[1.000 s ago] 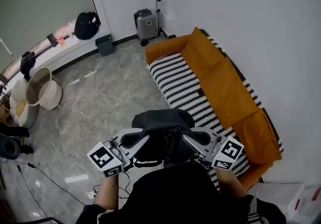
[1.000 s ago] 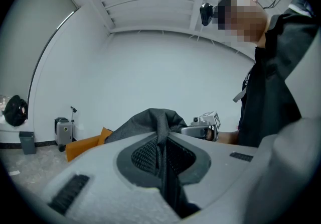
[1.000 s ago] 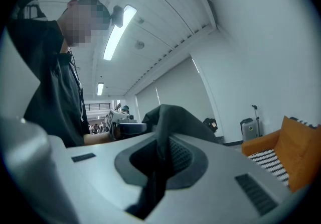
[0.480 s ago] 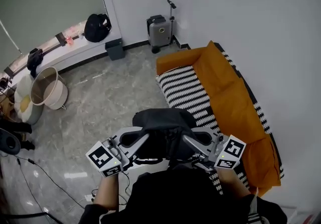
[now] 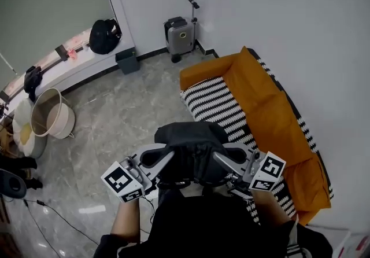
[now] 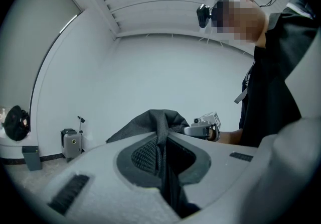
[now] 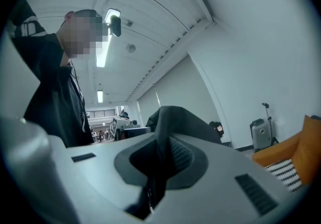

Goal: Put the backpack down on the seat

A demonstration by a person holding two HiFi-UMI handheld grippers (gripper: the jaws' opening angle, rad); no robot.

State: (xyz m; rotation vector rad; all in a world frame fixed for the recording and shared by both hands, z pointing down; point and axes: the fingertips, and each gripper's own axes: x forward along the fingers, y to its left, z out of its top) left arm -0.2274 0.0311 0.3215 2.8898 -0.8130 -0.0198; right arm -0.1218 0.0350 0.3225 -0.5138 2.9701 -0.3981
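Note:
A black backpack (image 5: 191, 138) hangs in the air in front of the person, above the floor and left of the sofa. My left gripper (image 5: 169, 158) is shut on its fabric from the left, and my right gripper (image 5: 209, 157) is shut on it from the right. In the left gripper view the dark strap (image 6: 161, 132) runs pinched between the jaws of the left gripper (image 6: 165, 155). The right gripper view shows black fabric (image 7: 173, 117) clamped in the right gripper (image 7: 159, 160). The seat is an orange sofa (image 5: 263, 109) with a black-and-white striped cushion (image 5: 218, 103), to the right.
A grey rolling suitcase (image 5: 180, 34) stands against the far wall beside the sofa's end. A dark box (image 5: 127, 60) and a black bag (image 5: 104, 36) sit at the back left, a round basket (image 5: 52, 117) at left. Cables (image 5: 52, 216) trail over the marble floor.
The head view has shifted slightly; the sofa sits a little lower right in frame. Both grippers keep their hold on the backpack at the same height.

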